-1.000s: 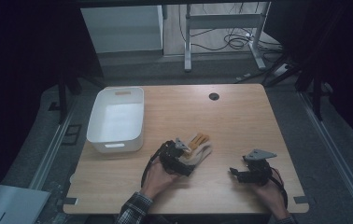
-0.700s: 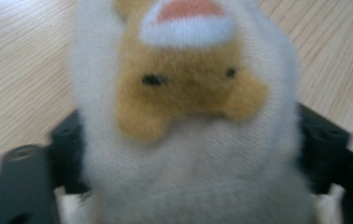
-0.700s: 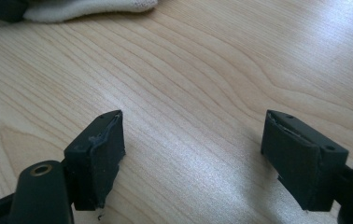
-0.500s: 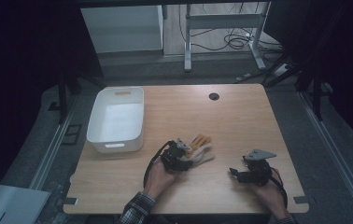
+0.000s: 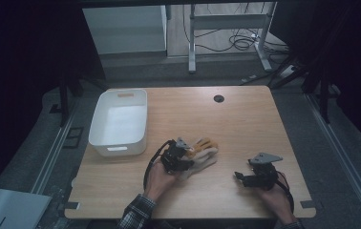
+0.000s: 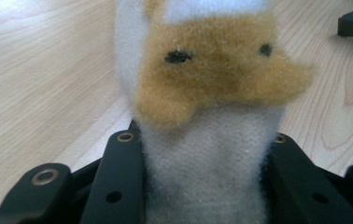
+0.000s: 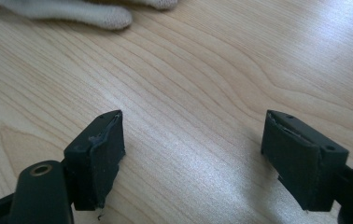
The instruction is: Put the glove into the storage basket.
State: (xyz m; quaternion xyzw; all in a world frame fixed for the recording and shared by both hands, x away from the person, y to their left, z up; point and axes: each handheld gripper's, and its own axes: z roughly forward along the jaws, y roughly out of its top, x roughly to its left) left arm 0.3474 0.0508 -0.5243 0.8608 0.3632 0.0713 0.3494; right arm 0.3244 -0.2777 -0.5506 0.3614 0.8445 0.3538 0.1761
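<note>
Moved: left tongs [image 5: 186, 153] have just closed onto the white-and-tan fuzzy plush toy [image 5: 200, 153] | high view: toy lies on the light wooden bench [image 5: 245, 124] right of the white plastic bin [image 5: 120, 121]; right tongs [image 5: 239, 175] well apart | left gripper view: jaws clamp toy's white body [image 6: 207, 177] | right gripper view: right tongs [image 7: 191, 154] wide, bare.

white bin [image 5: 119, 125], wooden table [image 5: 245, 124], perhaps cables [image 5: 245, 42]
</note>
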